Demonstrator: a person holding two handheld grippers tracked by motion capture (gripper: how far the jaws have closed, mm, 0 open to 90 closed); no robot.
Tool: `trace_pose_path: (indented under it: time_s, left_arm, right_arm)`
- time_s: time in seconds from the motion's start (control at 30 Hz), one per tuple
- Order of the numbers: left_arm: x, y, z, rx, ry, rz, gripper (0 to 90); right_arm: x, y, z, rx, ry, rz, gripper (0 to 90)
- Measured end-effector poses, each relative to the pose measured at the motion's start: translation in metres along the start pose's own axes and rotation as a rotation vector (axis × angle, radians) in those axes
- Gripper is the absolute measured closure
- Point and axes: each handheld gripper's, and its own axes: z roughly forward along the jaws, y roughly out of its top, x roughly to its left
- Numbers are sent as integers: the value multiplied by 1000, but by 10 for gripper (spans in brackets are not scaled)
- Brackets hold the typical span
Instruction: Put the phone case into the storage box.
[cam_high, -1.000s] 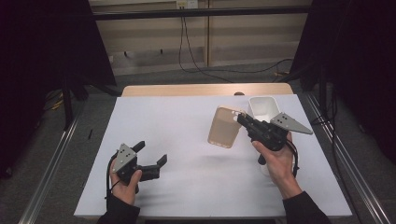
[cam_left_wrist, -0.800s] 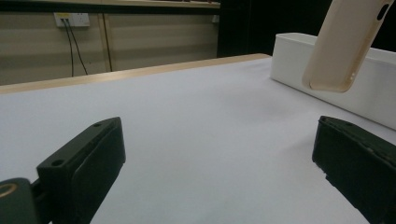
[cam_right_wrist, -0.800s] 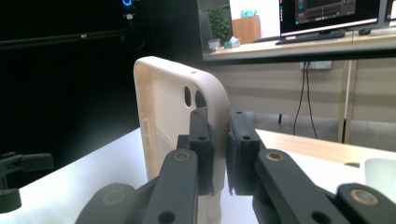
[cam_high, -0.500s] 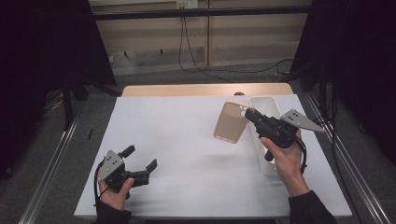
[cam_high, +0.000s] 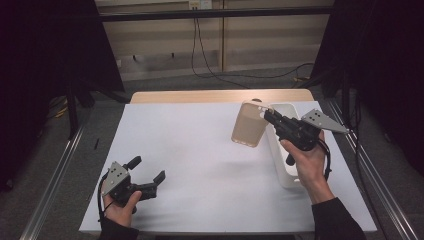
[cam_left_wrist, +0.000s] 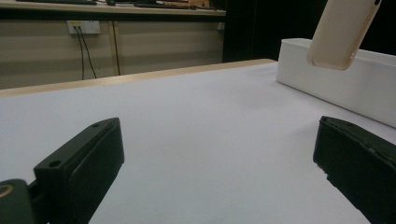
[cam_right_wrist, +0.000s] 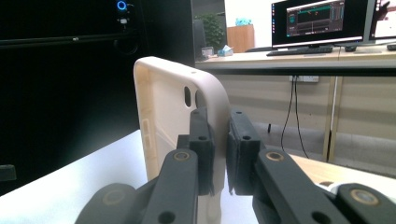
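Observation:
A beige phone case (cam_high: 248, 124) hangs in the air over the right half of the white table (cam_high: 200, 150), tilted on edge. My right gripper (cam_high: 264, 114) is shut on its upper corner; in the right gripper view the case (cam_right_wrist: 173, 116) stands upright between the two black jaws, its camera cut-outs showing. A white rectangular bin (cam_high: 284, 150) lies just right of the case and below my right hand. My left gripper (cam_high: 147, 170) rests low at the table's front left, open, with nothing between its jaws. The left gripper view has the case (cam_left_wrist: 343, 32) above the bin (cam_left_wrist: 336, 84) at far right.
A wooden strip (cam_high: 220, 96) runs along the table's far edge. Metal rails (cam_high: 55, 170) flank both sides of the table. Cables (cam_high: 210, 70) trail on the floor behind. A desk with a lit monitor (cam_right_wrist: 322, 23) stands beyond in the right gripper view.
My right gripper has lifted the phone case and carried it to the right, toward the white bin. My left gripper has drawn back toward the table's front left corner.

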Motion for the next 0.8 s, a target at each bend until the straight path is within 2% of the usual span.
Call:
trace_pose_path:
  time_s: [0.13,0.37,0.53,0.8]
  left_arm:
    - [0,0,2,-3,-8,6,19]
    - [-1,-1,-1,6,8,15,25]
    - [-2,-1,-3,12,14,17,25]
    - [-7,1,-6,3,8,15,25]
  right_arm:
    - [-3,7,0,-3,-5,-5,821]
    - [-12,21,-7,-22,-20,-15,820]
    - [-22,30,-11,-22,-38,-33,821]
    - [-40,42,-18,-40,-69,-29,820]
